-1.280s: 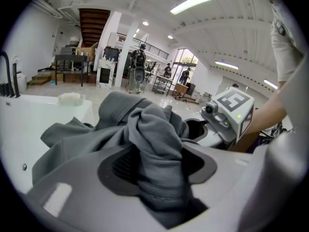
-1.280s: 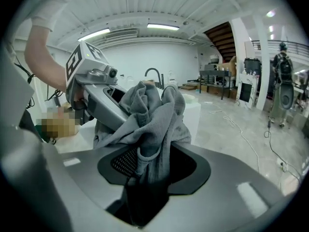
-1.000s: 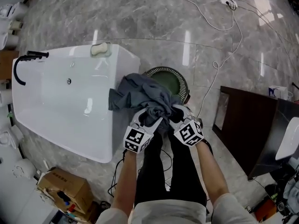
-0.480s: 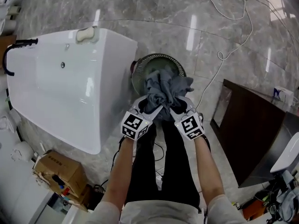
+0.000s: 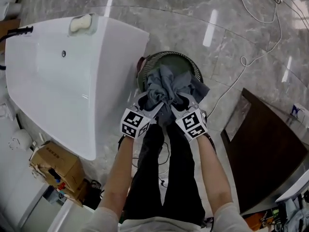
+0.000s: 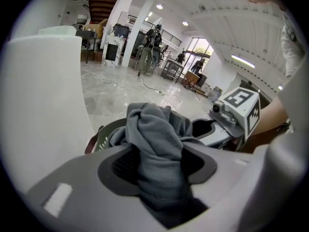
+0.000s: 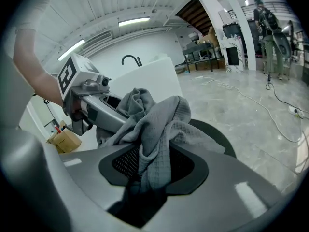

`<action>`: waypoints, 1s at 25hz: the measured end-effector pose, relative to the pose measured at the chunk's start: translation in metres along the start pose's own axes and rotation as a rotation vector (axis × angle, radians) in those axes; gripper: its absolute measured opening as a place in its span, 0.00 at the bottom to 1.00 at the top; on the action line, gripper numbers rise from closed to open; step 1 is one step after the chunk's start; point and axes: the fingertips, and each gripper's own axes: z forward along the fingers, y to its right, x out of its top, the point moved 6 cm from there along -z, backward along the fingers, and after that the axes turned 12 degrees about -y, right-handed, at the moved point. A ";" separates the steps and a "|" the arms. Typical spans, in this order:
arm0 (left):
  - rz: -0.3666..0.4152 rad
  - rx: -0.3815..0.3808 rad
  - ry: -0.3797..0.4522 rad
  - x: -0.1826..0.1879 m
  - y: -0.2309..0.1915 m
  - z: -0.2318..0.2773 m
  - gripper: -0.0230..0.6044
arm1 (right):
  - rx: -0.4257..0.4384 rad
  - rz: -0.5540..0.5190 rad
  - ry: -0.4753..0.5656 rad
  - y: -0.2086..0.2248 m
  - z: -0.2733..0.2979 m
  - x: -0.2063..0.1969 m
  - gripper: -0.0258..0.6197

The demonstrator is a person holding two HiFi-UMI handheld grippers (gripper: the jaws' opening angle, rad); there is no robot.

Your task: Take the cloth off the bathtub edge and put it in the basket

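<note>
A bunched grey cloth (image 5: 169,88) hangs over the round green basket (image 5: 193,69), which stands on the floor at the bathtub's right end. My left gripper (image 5: 147,105) is shut on the cloth's left side; in the left gripper view a thick fold of cloth (image 6: 157,144) fills the gap between the jaws. My right gripper (image 5: 179,106) is shut on the cloth's right side, with waffle-weave cloth (image 7: 154,139) pinched between its jaws. The white bathtub (image 5: 58,81) lies to the left, its edge bare.
A cardboard box (image 5: 53,166) sits on the floor below the tub. A dark wooden cabinet (image 5: 270,158) stands at the right. White cables (image 5: 241,62) trail across the marble floor beyond the basket. The person's legs in black trousers (image 5: 164,178) are just behind the grippers.
Both grippers have carried the cloth off the tub's corner and rightwards, so it now hangs bunched over the basket. The cloth has gathered from a spread drape into a tight bundle.
</note>
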 end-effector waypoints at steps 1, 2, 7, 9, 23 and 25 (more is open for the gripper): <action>-0.010 0.014 0.001 -0.005 -0.007 0.004 0.47 | 0.006 0.005 -0.006 0.001 0.011 -0.003 0.27; -0.022 0.029 0.003 -0.010 -0.014 0.007 0.47 | 0.010 0.014 -0.010 0.001 0.023 -0.004 0.27; -0.100 0.086 0.022 -0.031 -0.045 0.027 0.47 | 0.025 0.023 -0.041 0.007 0.065 -0.009 0.27; -0.085 0.091 0.009 -0.034 -0.048 0.040 0.47 | 0.029 0.023 -0.041 0.015 0.075 -0.018 0.27; -0.042 0.053 0.015 -0.043 -0.049 0.083 0.50 | -0.199 0.200 -0.098 0.062 0.055 -0.064 0.31; -0.021 0.054 0.017 -0.040 -0.048 0.076 0.50 | -0.233 0.210 -0.073 0.061 0.044 -0.061 0.32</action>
